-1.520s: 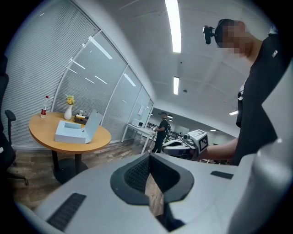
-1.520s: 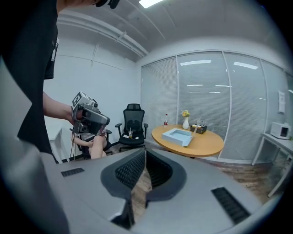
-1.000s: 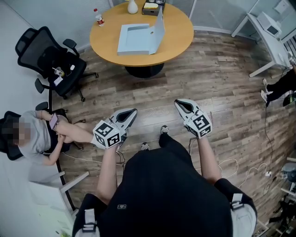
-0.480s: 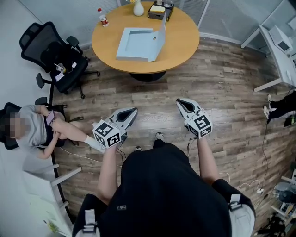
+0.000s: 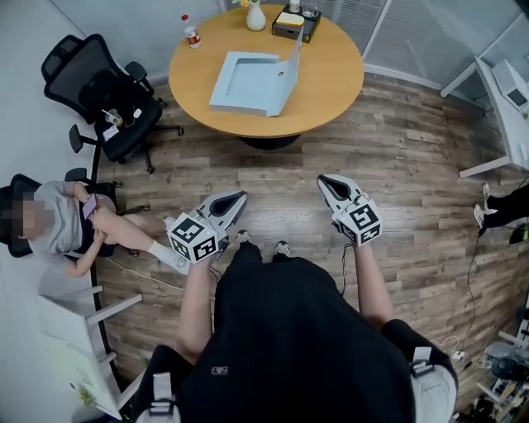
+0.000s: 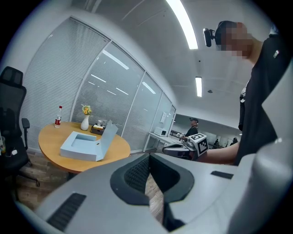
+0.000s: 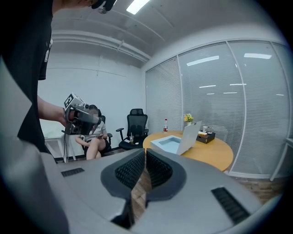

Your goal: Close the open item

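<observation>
Nearest, the left gripper (image 5: pixel 234 201) and the right gripper (image 5: pixel 328 183) are held side by side above the wood-plank floor (image 5: pixel 397 165), both aimed toward the round table. The left gripper's fingers (image 6: pixel 135 173) are pressed together with nothing between them. The right gripper's fingers (image 7: pixel 130 169) are likewise closed and hold nothing. Both grippers are well apart from the table.

Off to the left a seated person (image 5: pixel 74 223) sits by the wall, with a black office chair (image 5: pixel 99 91) beyond, near the left edge of the table.

On the wooden surface (image 5: pixel 331 83) lies the light blue box (image 5: pixel 252 83), open, around the middle and a little toward the left edge. Its lid (image 5: pixel 291 62) stands upright along the box's right side. Along the far edge stand a red-capped bottle (image 5: pixel 192 33) at the left, a white vase (image 5: pixel 255 16) with yellow flowers, and just right of it a dark tray (image 5: pixel 295 23) of small items.
</observation>
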Demonstrator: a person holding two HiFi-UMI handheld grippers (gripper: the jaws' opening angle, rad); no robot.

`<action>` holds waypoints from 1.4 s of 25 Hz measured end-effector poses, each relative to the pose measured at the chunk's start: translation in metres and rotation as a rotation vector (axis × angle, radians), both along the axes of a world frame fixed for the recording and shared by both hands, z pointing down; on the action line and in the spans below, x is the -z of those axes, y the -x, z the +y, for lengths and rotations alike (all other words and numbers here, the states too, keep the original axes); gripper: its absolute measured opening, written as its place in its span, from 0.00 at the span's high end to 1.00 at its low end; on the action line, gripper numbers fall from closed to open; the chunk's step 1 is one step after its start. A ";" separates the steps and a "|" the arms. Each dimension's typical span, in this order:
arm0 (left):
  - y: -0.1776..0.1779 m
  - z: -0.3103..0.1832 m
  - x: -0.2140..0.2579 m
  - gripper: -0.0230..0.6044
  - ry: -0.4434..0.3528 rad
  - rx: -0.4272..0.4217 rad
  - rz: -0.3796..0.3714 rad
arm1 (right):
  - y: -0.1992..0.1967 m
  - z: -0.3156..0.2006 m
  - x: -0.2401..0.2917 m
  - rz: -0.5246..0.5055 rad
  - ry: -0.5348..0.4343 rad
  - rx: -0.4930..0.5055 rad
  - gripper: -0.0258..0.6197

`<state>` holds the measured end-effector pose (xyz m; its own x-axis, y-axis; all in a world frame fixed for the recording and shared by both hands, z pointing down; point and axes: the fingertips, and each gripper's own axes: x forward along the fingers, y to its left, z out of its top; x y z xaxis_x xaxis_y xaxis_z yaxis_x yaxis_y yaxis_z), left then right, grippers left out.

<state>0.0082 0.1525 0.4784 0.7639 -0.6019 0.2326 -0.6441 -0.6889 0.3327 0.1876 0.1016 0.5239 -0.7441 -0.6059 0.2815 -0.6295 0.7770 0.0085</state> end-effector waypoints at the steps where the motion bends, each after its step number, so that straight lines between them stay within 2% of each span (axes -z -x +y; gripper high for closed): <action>1: -0.001 -0.003 0.000 0.95 -0.002 -0.001 0.000 | -0.001 -0.002 0.000 0.001 0.000 -0.002 0.95; 10: 0.009 -0.032 -0.009 0.95 0.012 -0.019 0.007 | 0.002 -0.025 -0.009 0.002 0.023 -0.041 0.95; 21: 0.024 -0.110 -0.005 0.95 0.003 -0.071 0.016 | 0.017 -0.085 -0.002 0.013 0.017 -0.093 0.95; 27: 0.023 -0.138 -0.020 0.95 0.047 -0.127 0.043 | 0.021 -0.112 -0.008 0.028 0.044 -0.133 0.95; 35: 0.034 -0.198 -0.019 0.95 0.037 -0.189 0.065 | 0.026 -0.156 -0.009 0.061 0.040 -0.205 0.95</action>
<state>-0.0254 -0.0456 0.4978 0.8767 -0.4381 0.1987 -0.4808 -0.7819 0.3969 0.1618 -0.0544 0.5325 -0.5873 -0.7304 0.3487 -0.7737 0.6332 0.0232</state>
